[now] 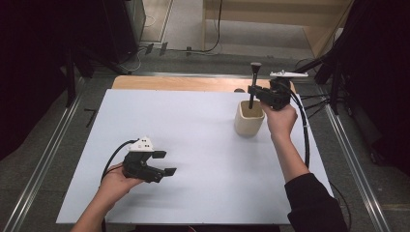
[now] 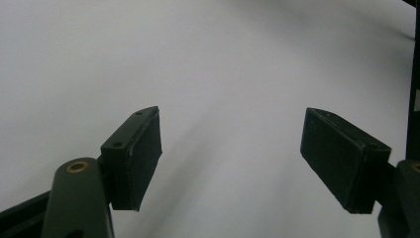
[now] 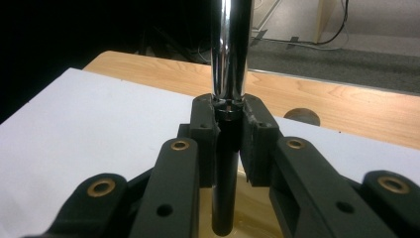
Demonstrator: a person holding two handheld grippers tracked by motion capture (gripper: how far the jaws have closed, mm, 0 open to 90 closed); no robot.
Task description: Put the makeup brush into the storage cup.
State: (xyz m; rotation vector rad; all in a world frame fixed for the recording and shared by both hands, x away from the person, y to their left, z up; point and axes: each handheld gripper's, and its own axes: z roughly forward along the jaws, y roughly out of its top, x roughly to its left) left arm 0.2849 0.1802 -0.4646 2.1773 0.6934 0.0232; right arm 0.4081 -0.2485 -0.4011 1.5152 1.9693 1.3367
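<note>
Right tool (image 1: 255, 92): closed on the shaft of a long black-and-chrome utensil (image 1: 253, 84), held upright, lower end down inside the cream cup (image 1: 249, 118). In the right gripper view the pads (image 3: 205, 129) clamp right where the chrome section meets the black section (image 3: 225, 148).

The cup stands on the white tabletop (image 1: 203, 145) at about 2 o'clock from its centre, near the far right edge. The right hand (image 1: 280, 118) is just beside the cup at its 3 o'clock.

Left tool (image 1: 162, 163): jaws wide apart, nothing between them, at about 8 o'clock on the tabletop, well apart from the cup.

Risks, as judged:
- The cup is light-looking and unbraced; any sideways drag of the shaft against the rim could tip or slide it toward the near edge.
- The grip sits on a smooth, round shaft, so the utensil may rotate or slip down between the pads.
- The left tool is too far off to steady the cup.

Hard to make out:
- The utensil's working end is hidden inside the cup; type unclear.
- Whether the tip touches the cup's bottom: cannot tell.
- The cup's contents, if any, are not visible.
- Small round item (image 3: 302, 116) on the wooden strip: unidentified.
</note>
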